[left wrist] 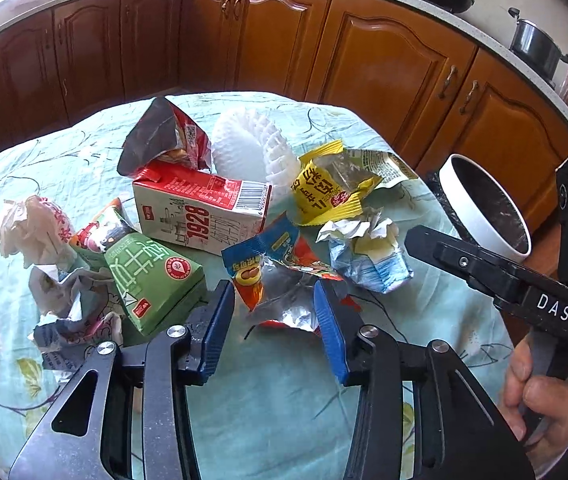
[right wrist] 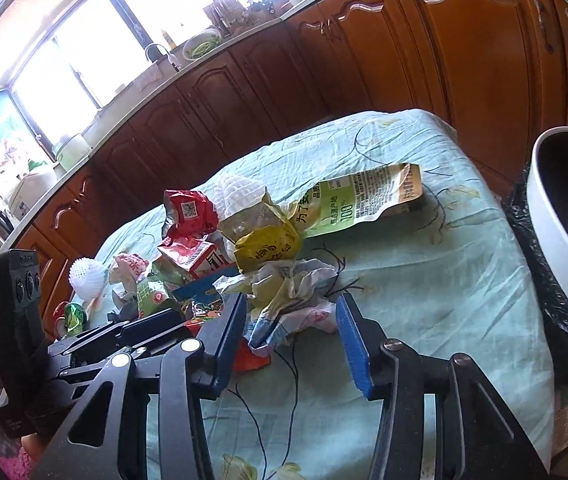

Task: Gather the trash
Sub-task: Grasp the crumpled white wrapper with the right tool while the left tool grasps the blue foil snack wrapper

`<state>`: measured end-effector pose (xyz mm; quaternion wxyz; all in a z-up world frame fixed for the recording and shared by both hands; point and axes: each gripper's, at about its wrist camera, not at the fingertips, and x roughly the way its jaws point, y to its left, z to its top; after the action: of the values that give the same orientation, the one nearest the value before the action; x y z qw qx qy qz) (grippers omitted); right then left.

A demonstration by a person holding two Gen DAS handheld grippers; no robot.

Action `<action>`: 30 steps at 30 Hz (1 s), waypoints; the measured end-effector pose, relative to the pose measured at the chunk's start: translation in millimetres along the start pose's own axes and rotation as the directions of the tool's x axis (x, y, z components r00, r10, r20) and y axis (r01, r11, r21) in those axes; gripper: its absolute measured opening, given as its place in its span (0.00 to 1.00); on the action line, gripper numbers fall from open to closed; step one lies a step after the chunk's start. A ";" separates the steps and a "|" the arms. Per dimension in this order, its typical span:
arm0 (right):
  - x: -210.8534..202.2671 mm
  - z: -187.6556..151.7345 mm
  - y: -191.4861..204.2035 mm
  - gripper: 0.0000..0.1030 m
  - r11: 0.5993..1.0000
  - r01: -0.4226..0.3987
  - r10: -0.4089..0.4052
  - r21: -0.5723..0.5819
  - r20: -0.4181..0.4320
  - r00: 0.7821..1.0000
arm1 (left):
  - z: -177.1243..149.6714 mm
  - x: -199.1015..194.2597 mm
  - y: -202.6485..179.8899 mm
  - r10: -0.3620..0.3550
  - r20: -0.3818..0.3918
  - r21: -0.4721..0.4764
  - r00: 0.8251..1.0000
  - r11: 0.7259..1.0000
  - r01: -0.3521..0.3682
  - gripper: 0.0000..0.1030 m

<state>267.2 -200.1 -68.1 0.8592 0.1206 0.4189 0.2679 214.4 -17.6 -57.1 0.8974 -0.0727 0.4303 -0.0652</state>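
Across the top of both wrist views I have a curved run of glossy brown wooden cabinets (left wrist: 363,60) with arched door panels, and below them a table under a wrinkled pale-green cloth (left wrist: 268,400) printed with thin dark vines. At the right edge of the frame stands a round white bin (right wrist: 555,240) with a smooth rim and a crinkled black liner. The trash sits heaped mid-frame on the cloth: a boxy white-and-red milk carton (left wrist: 204,212) lying on its side, a dented green carton (left wrist: 156,280) lower left of it, a ribbed white foam net (left wrist: 252,148) behind, a torn red foil bag (left wrist: 164,136), and a yellow wrapper (left wrist: 323,188) — all creased and shiny. My left gripper (left wrist: 272,304) has its blue ribbed pads spread wide to either side of a flattened blue-and-red foil wrapper (left wrist: 280,276), not pinching it. My right gripper (right wrist: 291,316) is likewise spread wide, its pads flanking a crumpled white-and-blue paper wad (right wrist: 284,300) — apart from it on the right side; on the left I can't tell whether it touches.
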 end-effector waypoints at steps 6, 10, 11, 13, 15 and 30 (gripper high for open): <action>13.6 -4.2 -4.4 0.36 1.000 0.002 -0.002 0.008 -0.018 1.000 | -2.9 19.4 10.8 -0.036 -0.044 -0.041 0.998 0.999 0.034 0.16; -0.2 -5.9 -10.2 0.05 1.000 -0.015 0.015 0.021 0.002 1.000 | -3.6 17.6 19.7 -0.084 -0.044 -0.086 0.995 0.993 0.080 0.06; -4.0 -6.2 -11.5 0.05 1.000 -0.017 0.017 0.026 0.003 1.000 | -3.6 15.4 19.4 -0.092 -0.039 -0.087 0.995 0.992 0.088 0.06; -9.3 -6.2 -12.3 0.05 1.000 -0.005 0.005 0.023 0.010 1.000 | -4.4 9.7 16.9 -0.097 -0.025 -0.075 0.995 0.993 0.095 0.05; -15.3 -7.8 -13.0 0.05 1.000 0.000 0.000 0.018 0.017 1.000 | -4.7 3.1 11.9 -0.100 -0.009 -0.060 0.995 0.993 0.099 0.05; -81.2 -22.1 -27.1 0.05 0.999 0.024 -0.029 0.041 0.108 0.994 | 0.8 -44.9 -22.4 -0.125 0.081 0.009 0.989 0.992 0.125 0.05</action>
<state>218.6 -268.4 -40.3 0.8816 0.1465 0.3784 0.2410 186.0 -31.4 -18.2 0.9084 -0.1003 0.3880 -0.1190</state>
